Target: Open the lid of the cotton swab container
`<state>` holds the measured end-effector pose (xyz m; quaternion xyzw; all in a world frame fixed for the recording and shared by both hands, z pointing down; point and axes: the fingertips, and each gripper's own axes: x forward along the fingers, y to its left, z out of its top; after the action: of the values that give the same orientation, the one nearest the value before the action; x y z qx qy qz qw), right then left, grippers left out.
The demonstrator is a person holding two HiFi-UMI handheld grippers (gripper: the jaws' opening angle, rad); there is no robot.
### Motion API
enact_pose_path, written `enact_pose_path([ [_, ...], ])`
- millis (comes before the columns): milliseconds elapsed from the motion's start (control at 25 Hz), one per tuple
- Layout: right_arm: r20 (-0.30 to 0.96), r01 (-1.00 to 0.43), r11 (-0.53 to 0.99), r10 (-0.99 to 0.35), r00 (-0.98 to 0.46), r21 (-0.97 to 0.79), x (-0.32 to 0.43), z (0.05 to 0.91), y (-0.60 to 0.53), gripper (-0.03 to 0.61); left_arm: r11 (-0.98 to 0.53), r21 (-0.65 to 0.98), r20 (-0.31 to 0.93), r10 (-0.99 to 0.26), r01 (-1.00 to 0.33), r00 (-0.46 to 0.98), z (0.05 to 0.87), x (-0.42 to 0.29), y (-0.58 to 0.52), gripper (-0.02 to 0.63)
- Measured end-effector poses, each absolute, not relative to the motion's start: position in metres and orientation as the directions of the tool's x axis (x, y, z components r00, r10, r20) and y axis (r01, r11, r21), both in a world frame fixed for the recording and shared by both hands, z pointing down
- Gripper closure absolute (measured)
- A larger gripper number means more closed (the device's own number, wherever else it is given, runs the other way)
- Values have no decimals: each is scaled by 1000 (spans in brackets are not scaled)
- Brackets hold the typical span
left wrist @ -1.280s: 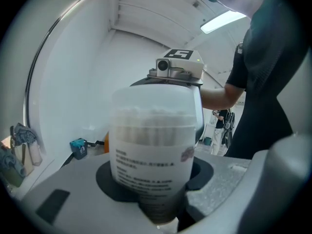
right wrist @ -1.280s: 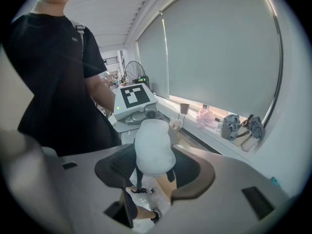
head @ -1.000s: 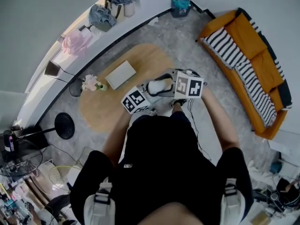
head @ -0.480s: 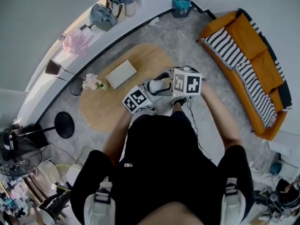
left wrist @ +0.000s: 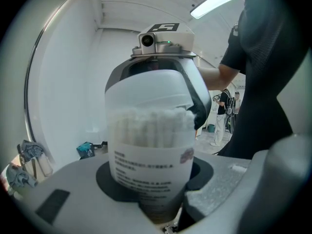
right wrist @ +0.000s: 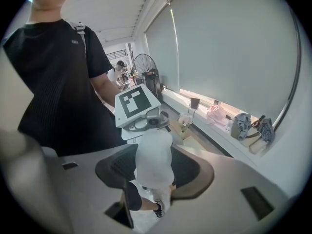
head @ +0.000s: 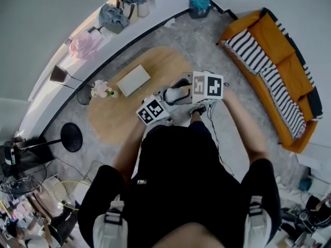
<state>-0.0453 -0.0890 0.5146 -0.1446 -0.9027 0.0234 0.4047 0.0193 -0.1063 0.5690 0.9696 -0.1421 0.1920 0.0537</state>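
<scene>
The cotton swab container (left wrist: 148,150) is a translucent tub full of white swabs with a printed label. My left gripper (left wrist: 151,182) is shut on its lower body and holds it upright. Its rounded white lid (left wrist: 146,89) sits on top, with the right gripper's dark pads (left wrist: 197,101) clamped on either side. In the right gripper view the lid (right wrist: 153,157) fills the gap of my right gripper (right wrist: 153,172), whose jaws have just been closing on it. From the head view, both grippers meet at the container (head: 176,95) in front of the person's chest.
An oval wooden table (head: 129,112) lies ahead with a white box (head: 133,81) and a flower vase (head: 101,91) on it. An orange sofa with a striped throw (head: 279,66) stands at the right. A black lamp base (head: 71,138) sits at the left.
The right gripper's marker cube has turned slightly and edged right. The left cube has rolled a little. Both grippers stay at the container.
</scene>
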Motion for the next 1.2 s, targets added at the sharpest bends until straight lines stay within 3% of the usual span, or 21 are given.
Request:
enact_pose_path([
  [320,638,273,914,405,-655,-300,-42,510,-83,374,-959,61,346,-241,-278,907,562,23,-93,426],
  [600,582,263,910,408,-704,-320,-46,495,-85,371,-960,62,322,-239,-272,916,556,19,-89,425],
  [1200,527,177,962,264,-808,-210,-47,474,-120,387,-960,73,318,-236,-272,918,555,18,-86,425],
])
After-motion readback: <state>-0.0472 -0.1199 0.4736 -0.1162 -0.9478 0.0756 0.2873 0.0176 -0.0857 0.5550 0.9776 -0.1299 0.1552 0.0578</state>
